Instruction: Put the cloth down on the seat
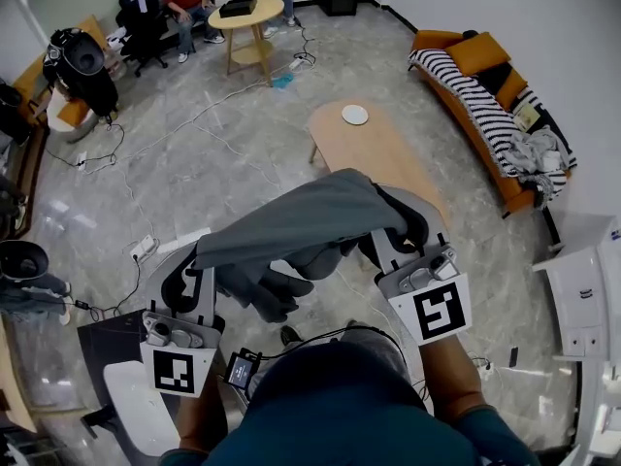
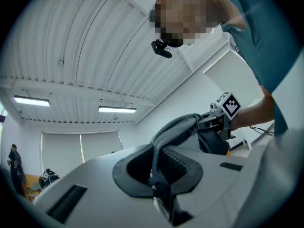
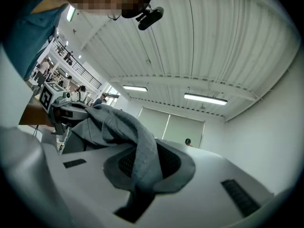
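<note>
I hold a grey cloth (image 1: 301,223) stretched in the air between both grippers, over the floor just in front of me. My left gripper (image 1: 199,262) is shut on its left end, with a dark fold hanging below. My right gripper (image 1: 390,233) is shut on its right end. In the left gripper view the cloth (image 2: 176,127) runs out of the closed jaws across to the other gripper (image 2: 222,120). The right gripper view shows the cloth (image 3: 137,151) pinched the same way. An orange sofa (image 1: 456,42) stands along the right wall, apart from the cloth.
A striped blanket (image 1: 475,100) and crumpled clothes (image 1: 534,153) lie on the sofa. A wooden coffee table (image 1: 378,153) with a white plate (image 1: 355,115) stands ahead. Cables and a power strip (image 1: 144,249) cross the floor at left. White furniture (image 1: 582,289) is at right; people sit far back.
</note>
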{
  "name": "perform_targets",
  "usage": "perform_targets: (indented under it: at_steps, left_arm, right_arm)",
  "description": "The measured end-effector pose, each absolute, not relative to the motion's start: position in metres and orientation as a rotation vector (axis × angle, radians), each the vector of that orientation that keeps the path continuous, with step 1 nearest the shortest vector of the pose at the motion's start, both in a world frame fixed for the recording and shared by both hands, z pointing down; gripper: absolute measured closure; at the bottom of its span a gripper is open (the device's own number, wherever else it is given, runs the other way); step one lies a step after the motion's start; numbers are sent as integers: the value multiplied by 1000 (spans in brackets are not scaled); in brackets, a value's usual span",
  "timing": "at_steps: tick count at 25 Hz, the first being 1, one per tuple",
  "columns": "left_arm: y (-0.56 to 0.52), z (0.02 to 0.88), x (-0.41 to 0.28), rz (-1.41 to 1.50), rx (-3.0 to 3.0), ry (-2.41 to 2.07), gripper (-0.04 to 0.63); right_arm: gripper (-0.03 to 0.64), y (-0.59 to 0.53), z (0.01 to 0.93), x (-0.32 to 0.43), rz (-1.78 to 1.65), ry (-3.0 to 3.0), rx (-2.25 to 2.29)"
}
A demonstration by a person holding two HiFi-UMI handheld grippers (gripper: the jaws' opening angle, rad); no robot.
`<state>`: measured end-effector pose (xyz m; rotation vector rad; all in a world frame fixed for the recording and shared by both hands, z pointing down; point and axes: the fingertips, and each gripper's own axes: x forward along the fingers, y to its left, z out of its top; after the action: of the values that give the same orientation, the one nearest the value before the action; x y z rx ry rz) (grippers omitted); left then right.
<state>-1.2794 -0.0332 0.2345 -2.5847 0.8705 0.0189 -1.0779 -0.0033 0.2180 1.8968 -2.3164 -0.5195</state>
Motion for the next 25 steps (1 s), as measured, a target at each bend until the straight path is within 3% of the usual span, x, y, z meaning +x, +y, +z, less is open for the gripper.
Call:
perform_targets:
  at_steps: [25]
  left_arm:
    - [58,243,-1230,-153,-2284,1458,571]
  right_arm:
    - [577,4,230,-1032,-517,-2816,1316]
